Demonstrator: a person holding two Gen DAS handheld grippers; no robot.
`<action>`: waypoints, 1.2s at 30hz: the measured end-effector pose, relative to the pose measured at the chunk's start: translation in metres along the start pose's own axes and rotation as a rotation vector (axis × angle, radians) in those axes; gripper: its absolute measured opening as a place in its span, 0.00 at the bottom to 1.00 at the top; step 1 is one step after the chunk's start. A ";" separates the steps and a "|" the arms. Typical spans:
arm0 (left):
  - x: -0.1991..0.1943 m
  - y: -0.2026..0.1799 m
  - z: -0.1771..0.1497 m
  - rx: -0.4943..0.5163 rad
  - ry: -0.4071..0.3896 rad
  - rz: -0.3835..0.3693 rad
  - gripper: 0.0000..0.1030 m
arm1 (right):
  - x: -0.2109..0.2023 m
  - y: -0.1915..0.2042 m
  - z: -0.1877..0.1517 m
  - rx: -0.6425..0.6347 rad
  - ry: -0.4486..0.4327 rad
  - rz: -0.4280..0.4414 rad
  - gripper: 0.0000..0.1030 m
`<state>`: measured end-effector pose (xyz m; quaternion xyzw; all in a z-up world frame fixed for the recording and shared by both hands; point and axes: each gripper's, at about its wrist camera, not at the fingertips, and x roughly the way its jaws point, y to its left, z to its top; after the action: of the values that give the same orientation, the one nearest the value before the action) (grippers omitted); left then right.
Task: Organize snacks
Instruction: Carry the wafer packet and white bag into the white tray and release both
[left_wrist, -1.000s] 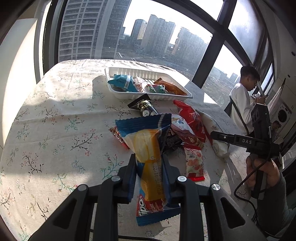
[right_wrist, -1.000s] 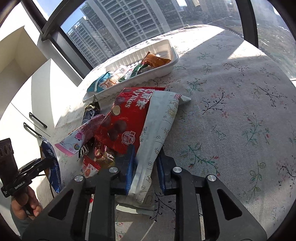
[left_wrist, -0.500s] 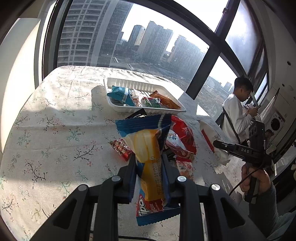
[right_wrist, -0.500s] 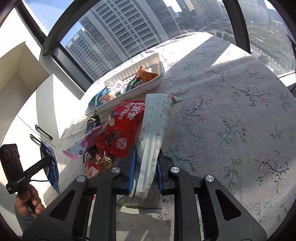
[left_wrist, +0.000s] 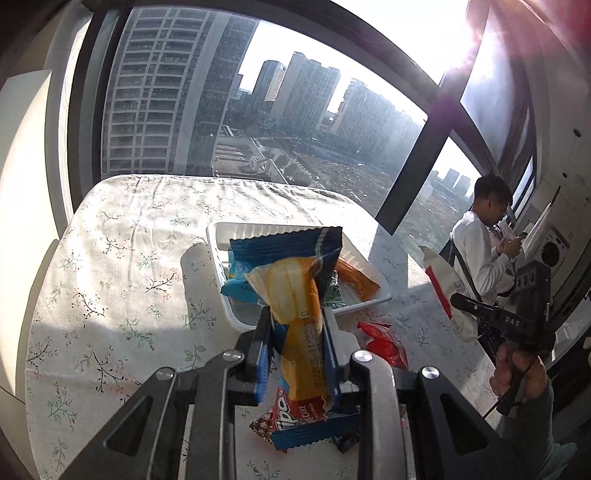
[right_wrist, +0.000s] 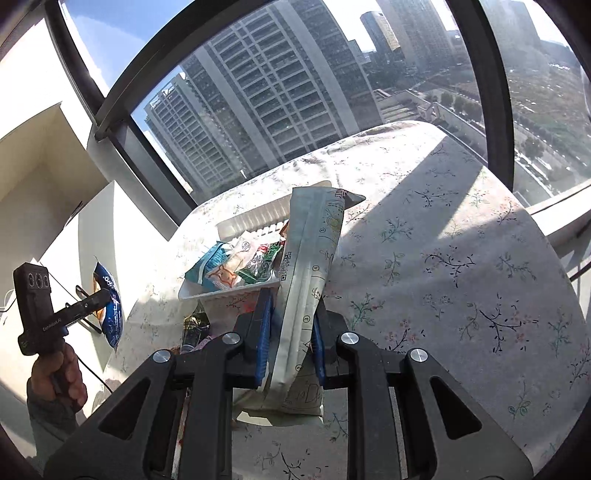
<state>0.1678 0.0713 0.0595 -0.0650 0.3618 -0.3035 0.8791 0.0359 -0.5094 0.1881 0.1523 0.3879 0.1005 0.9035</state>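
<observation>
My left gripper (left_wrist: 297, 325) is shut on a blue and yellow cake packet (left_wrist: 295, 314) and holds it high above the table, in front of the white tray (left_wrist: 236, 236). My right gripper (right_wrist: 291, 314) is shut on a long pale grey snack bag (right_wrist: 310, 280), lifted above the table near the tray's (right_wrist: 255, 221) front edge. The tray holds several snacks, among them a blue packet (right_wrist: 207, 266) and an orange one (left_wrist: 356, 280). The right gripper also shows in the left wrist view (left_wrist: 458, 301), and the left gripper in the right wrist view (right_wrist: 105, 293).
A red snack packet (left_wrist: 384, 343) and a dark packet (right_wrist: 195, 325) lie on the floral tablecloth (left_wrist: 110, 277) in front of the tray. A person (left_wrist: 480, 243) sits at the right beyond the table. Windows stand behind the table, a white cabinet (right_wrist: 55, 221) at the left.
Both grippers have risen well above the table with their packets and moved toward the tray. The pile of loose snacks has dropped below and behind the packets.
</observation>
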 end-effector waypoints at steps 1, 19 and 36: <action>0.011 -0.001 0.009 0.007 0.008 0.000 0.25 | 0.007 0.005 0.009 -0.013 0.007 0.011 0.17; 0.184 0.008 0.085 0.094 0.254 0.123 0.25 | 0.203 0.043 0.069 -0.136 0.222 -0.004 0.17; 0.208 -0.015 0.069 0.194 0.293 0.187 0.62 | 0.217 0.027 0.050 -0.121 0.266 0.002 0.26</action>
<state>0.3225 -0.0687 -0.0099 0.0988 0.4593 -0.2602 0.8436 0.2181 -0.4294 0.0853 0.0830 0.4975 0.1438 0.8514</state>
